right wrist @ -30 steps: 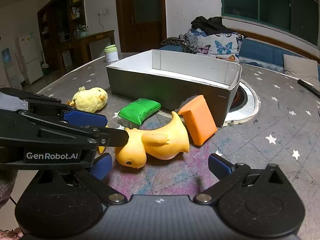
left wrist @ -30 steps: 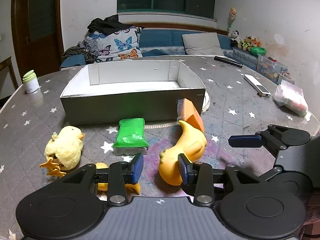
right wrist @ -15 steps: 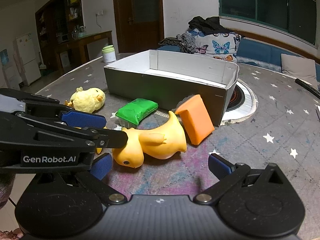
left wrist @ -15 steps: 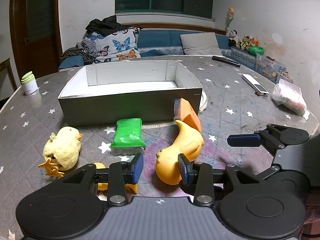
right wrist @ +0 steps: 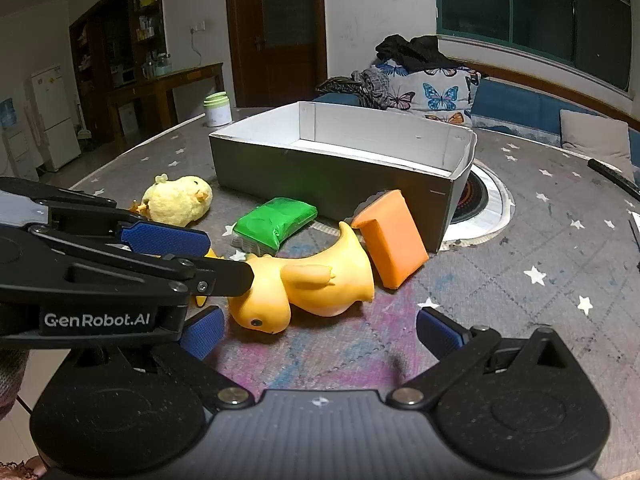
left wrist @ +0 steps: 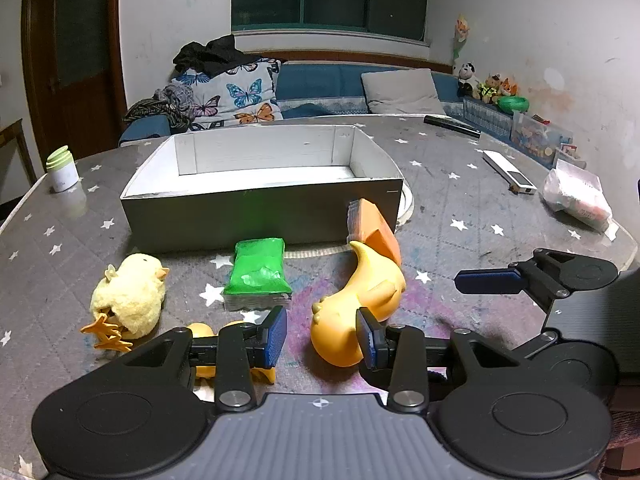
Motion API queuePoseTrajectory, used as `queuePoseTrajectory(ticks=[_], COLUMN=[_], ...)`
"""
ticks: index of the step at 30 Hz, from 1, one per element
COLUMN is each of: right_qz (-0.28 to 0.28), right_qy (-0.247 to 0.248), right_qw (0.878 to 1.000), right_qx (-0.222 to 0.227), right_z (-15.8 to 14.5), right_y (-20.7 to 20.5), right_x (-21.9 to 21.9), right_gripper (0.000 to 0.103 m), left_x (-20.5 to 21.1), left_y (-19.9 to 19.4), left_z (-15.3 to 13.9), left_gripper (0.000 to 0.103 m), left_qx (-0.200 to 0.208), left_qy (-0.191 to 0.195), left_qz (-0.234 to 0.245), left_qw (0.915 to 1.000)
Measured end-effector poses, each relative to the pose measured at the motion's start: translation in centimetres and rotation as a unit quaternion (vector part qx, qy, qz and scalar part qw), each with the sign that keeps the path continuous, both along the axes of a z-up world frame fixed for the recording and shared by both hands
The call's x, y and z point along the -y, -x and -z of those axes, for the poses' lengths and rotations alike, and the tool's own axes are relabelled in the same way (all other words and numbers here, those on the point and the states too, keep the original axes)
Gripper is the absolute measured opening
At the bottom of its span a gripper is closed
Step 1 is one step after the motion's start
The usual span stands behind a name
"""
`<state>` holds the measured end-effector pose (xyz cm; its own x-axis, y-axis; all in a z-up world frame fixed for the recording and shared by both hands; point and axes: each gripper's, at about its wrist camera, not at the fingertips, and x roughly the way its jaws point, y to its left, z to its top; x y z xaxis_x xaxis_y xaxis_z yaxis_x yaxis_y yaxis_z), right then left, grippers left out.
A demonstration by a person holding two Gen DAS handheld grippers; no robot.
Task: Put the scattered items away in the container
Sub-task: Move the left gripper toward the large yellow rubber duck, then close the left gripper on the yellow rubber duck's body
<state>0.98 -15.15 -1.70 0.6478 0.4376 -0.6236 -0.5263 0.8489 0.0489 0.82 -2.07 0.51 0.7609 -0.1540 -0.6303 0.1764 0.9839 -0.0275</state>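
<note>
**Both hand-held grippers open above toys strewn before an empty box**

The left hand-held gripper [left wrist: 322, 334] stood with its blue-padded jaws apart and nothing between them, low over the grey star-patterned counter [left wrist: 460, 200]. Its right pad sat just in front of the head of a yellow rubber duck [left wrist: 360, 300] that lay on its side; whether pad and duck touched could not be told. Behind its left finger a small yellow-orange toy [left wrist: 200, 330] showed only in part. The right hand-held gripper [right wrist: 320, 332] was spread wide and held nothing, with bare counter between its pads and the duck's head just ahead of its left pad.

Beyond the duck, an orange rectangular block [left wrist: 376, 232] leaned against the near right corner of the container, touching the duck's tail. Just left of it a green plastic-wrapped packet [left wrist: 258, 270] lay flat on the counter, near the container's front wall. Further left, a fluffy pale-yellow plush chick [left wrist: 128, 296] with orange feet lay on its side, well apart from the packet.

The container, a grey cardboard box with a white inside [left wrist: 260, 216], stood behind all these and had nothing in it. A white jar with a green lid [left wrist: 62, 170] stood at the counter's far left edge.
</note>
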Motion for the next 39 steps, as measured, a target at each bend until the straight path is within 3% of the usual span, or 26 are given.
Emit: queuePoseTrajectory(ticks=[39], right_qz=[-0.003], right_qy=[0.003], right_qw=[1.000], right_qx=[0.005], right_z=[0.07], right_y=[0.48], right_x=[0.25], right_gripper=[0.103], left_x=[0.46], left_y=[0.09], left_z=[-0.20], left_gripper=[0.040], left_qx=[-0.001], left_qy=[-0.017], left_qz=[0.029], left_qw=[0.9995])
